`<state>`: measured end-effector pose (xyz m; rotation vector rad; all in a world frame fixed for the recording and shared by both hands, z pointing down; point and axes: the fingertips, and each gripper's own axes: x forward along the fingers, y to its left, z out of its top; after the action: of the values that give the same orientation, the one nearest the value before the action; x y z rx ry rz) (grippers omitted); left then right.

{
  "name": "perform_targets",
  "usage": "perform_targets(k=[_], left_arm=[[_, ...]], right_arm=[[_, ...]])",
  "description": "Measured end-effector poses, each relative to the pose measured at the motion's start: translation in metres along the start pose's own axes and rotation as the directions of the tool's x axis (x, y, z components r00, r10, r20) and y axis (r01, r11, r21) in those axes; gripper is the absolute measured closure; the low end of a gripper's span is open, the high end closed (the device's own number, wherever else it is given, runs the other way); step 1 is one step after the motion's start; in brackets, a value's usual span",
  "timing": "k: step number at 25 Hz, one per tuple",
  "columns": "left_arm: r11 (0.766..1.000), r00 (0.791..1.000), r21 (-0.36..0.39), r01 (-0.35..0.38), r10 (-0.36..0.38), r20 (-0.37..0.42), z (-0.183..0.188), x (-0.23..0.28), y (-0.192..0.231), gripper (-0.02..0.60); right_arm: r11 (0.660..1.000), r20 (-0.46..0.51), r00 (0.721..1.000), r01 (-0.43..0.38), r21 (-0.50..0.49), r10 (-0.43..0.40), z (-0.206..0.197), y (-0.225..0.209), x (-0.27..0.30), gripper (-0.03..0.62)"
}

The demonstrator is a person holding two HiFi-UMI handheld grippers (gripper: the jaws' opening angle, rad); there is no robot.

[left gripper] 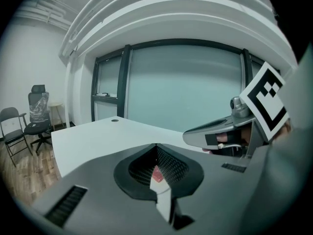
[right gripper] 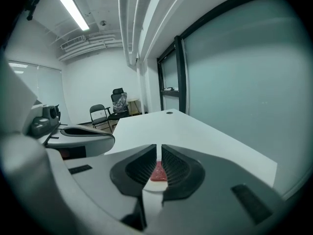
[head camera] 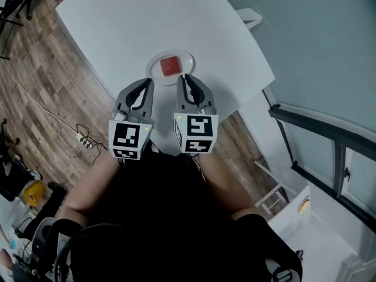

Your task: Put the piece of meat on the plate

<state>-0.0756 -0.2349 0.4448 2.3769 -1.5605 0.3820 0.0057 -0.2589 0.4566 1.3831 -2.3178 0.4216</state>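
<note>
A red square piece of meat (head camera: pixel 171 66) lies in the middle of a small white plate (head camera: pixel 154 63) near the front edge of the white table (head camera: pixel 147 22). Both grippers hang side by side just on my side of the plate, apart from it. My left gripper (head camera: pixel 148 82) is shut, its tips meeting, with nothing held. My right gripper (head camera: pixel 183 78) has its jaws almost together, a thin slit between them, and nothing in it. Past the tips of each gripper the meat (left gripper: pixel 156 173) (right gripper: pixel 158 171) shows below, on the plate (right gripper: pixel 154 185).
The table's curved edge runs close below the grippers, with wood floor beyond it. A power strip and cable (head camera: pixel 84 140) lie on the floor at left. A glass wall (right gripper: pixel 234 72) runs along the table's far side. Chairs (left gripper: pixel 34 116) (right gripper: pixel 105 112) stand at the room's end.
</note>
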Motion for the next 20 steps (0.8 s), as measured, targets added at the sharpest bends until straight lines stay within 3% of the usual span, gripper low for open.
perform_targets(k=[5, 20], left_arm=[[1.000, 1.000, 0.027, 0.010, -0.011, 0.028, 0.012, -0.014, -0.011, 0.583], [0.995, 0.991, 0.095, 0.010, -0.023, 0.134, 0.068, -0.036, -0.026, 0.582]], right_arm=[[1.000, 0.042, 0.999, 0.008, -0.007, -0.008, 0.009, 0.005, -0.021, 0.587], [1.000, 0.195, 0.981, 0.006, -0.012, -0.004, 0.057, -0.001, -0.066, 0.589]])
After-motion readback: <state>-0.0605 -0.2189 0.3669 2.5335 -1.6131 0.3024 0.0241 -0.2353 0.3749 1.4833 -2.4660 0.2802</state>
